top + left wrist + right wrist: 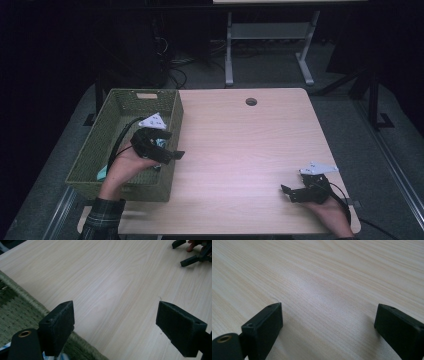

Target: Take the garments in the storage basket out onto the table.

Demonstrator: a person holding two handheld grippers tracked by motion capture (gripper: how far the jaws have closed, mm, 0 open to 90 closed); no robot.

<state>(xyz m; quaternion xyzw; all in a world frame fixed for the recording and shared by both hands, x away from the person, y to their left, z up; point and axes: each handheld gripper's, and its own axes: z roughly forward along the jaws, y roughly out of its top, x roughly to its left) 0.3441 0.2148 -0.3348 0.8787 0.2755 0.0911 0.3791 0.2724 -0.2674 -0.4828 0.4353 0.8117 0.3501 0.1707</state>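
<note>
One green basket (120, 107) at table's left edge; left claw (167, 145) over its rim, right claw (290, 192), both wide, empty

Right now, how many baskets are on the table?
1: a green woven rectangular basket at the wooden table's left edge, the left gripper over its right rim. Its contents are mostly hidden.

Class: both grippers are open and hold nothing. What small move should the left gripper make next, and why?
Probably dip the left gripper back and down into the green basket. It sits open over the basket's right wall, a pale blue item lies inside, and the table shows nothing to grasp.
</note>
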